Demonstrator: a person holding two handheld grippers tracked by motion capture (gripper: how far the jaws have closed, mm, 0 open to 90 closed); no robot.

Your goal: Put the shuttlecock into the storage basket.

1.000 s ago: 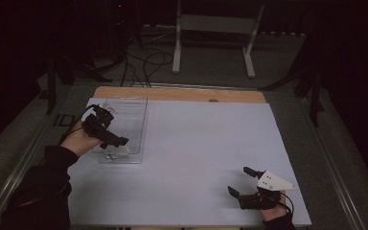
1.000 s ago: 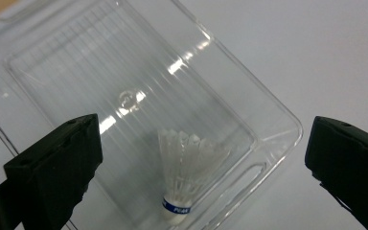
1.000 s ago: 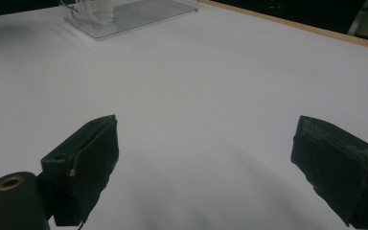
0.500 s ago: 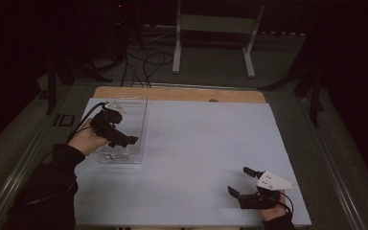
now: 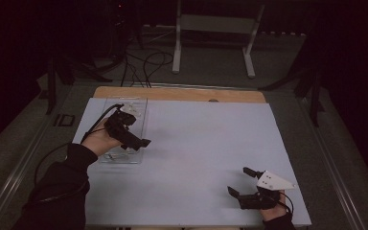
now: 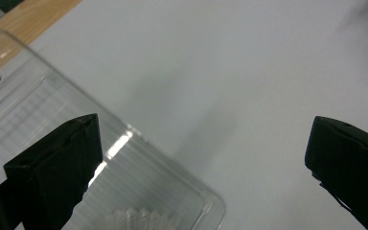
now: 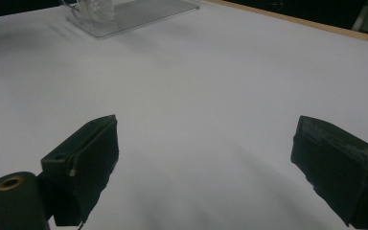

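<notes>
Two grippers are present, both with jaws spread wide and holding nothing. The left gripper [image 5: 133, 140] hangs over the clear rectangular plastic tray [image 5: 141, 106], which lies along the left side of the worktop [image 5: 206, 143], a white sheet with a wooden edge showing at the far end. In the left gripper view [image 6: 201, 163] one jaw sits above the tray's ribbed floor and the other above bare white sheet, so the gripper straddles the tray's [image 6: 191, 191] near corner and long wall rather than lining up over anything inside. A small white pleated object [image 6: 141, 221], possibly a paper cup liner, shows at the bottom edge of that view inside the tray; its exact nature cannot be told. The right gripper [image 5: 249, 184] rests low at the near right of the worktop, well apart from the tray, which appears far off in the right gripper view [image 7: 139, 14].

Risks, as judged from this position:
- Closing now would pinch the thin tray wall or nothing at all, since the white object sits behind the jaw line.
- The tray is light and unrestrained; a descending jaw striking its rim could tip or slide it.
- The pleated object looks flimsy and could crush under a firm pinch.
</notes>
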